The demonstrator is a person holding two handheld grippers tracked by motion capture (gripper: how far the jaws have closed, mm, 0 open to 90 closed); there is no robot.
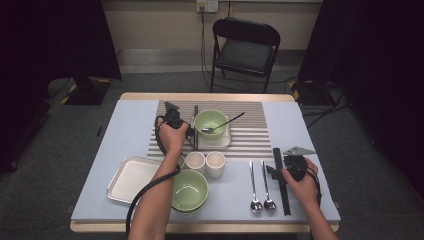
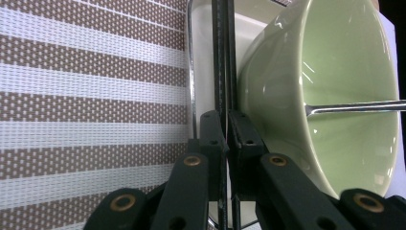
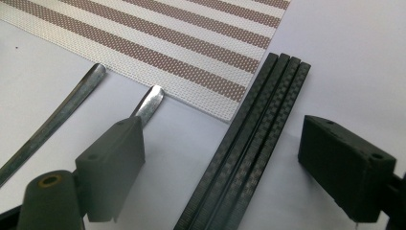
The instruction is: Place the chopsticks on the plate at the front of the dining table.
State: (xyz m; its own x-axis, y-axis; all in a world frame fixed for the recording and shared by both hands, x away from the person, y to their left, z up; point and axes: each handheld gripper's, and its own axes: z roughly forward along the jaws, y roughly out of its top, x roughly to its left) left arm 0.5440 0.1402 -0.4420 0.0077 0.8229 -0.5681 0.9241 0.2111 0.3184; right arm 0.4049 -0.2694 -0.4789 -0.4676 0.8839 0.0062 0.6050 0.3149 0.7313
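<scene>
While the left gripper (image 2: pixel 227 139) pinches chopsticks (image 2: pixel 223 57) beside the green bowl (image 2: pixel 335 96), the right gripper (image 3: pixel 225 158) gapes over others (image 3: pixel 249 143).

A black folding chair (image 1: pixel 246 50) stands behind the table (image 1: pixel 125 130) on grey carpet (image 1: pixel 45 165). The wall (image 1: pixel 160 22) beyond is pale, with a socket (image 1: pixel 207 5) and cables hanging down. Dark curtains (image 1: pixel 55 40) flank both sides.
</scene>
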